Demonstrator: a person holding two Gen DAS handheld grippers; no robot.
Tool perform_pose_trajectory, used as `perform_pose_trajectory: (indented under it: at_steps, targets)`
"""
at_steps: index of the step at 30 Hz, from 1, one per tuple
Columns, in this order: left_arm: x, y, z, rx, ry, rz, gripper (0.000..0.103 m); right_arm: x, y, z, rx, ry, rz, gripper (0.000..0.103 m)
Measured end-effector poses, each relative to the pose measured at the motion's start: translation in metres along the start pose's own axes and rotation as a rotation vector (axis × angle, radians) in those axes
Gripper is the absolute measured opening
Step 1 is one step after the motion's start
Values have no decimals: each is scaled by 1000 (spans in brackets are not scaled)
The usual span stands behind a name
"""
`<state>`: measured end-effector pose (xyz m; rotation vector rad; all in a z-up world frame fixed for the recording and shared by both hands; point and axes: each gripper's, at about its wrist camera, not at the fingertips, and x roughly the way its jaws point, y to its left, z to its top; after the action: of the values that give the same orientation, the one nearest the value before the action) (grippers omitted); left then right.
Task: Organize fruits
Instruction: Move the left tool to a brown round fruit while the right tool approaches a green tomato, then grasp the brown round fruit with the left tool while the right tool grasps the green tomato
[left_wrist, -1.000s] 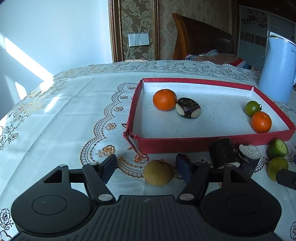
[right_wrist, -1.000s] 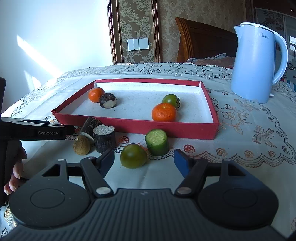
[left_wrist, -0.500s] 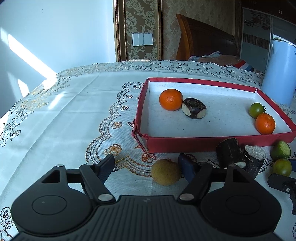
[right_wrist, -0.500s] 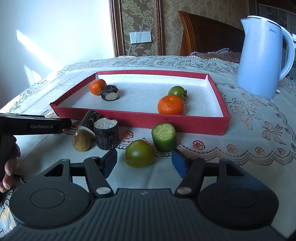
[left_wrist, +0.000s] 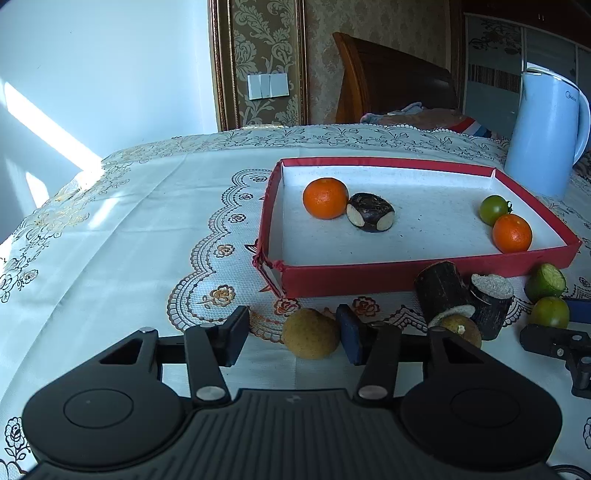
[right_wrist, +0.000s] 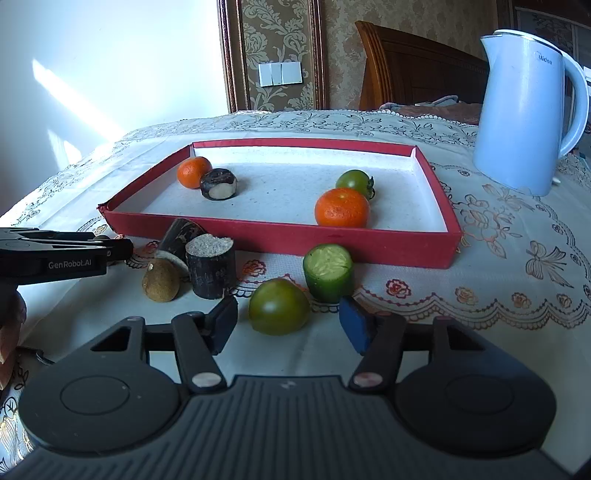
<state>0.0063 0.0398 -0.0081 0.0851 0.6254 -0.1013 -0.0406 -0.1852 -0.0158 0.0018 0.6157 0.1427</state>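
A red tray (left_wrist: 413, 275) (right_wrist: 280, 236) holds two oranges (left_wrist: 325, 198) (right_wrist: 341, 207), a green tomato (right_wrist: 355, 181) and a dark cut piece (left_wrist: 370, 218). In front of it lie a brown round fruit (left_wrist: 311, 333), a second brown fruit (right_wrist: 161, 280), two dark cane pieces (right_wrist: 210, 269), a cucumber chunk (right_wrist: 328, 272) and a green tomato (right_wrist: 279, 306). My left gripper (left_wrist: 293, 336) is open, with the brown fruit between its fingers against the right pad. My right gripper (right_wrist: 288, 323) is open around the green tomato, not touching it.
A pale blue kettle (right_wrist: 524, 110) stands at the back right on the lace tablecloth (left_wrist: 110, 236). The left gripper's body (right_wrist: 55, 254) shows at the left of the right wrist view. A wooden chair (left_wrist: 388, 85) stands behind the table.
Both grippers have moved forward and lower. The brown fruit now sits between the left fingers, and the green tomato sits further between the right fingers. Both jaws stay open.
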Motion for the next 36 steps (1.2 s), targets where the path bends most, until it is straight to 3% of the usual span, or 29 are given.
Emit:
perform_pose_trajectory:
  at_steps: [12,15,20,22,29,31,36]
  targets:
    - [2,-4,0,20,-2,17,50,-1,-2,0,4,-5,1,50]
    - [1,-3,0,19,-2,3,44,-1,-2,0,4,-6,-2,49]
    - [0,-7,-1,38,-7,3,40,-1,1,0,-9,-9,-9,41]
    - [-1,-7,-1,33,-7,1,40,-1,2,0,-17,-11,-5,33]
    - [-1,-9,-2,34,-6,6,40,-1,6,-1,-41,-13,-11,32]
    - [-2,-9,-2,34,-6,-14,32,-1,7,-1,-43,-12,-12,32]
    - [-2,-10,-2,39,-8,-13,30,-1,7,-1,-44,-14,-13,32]
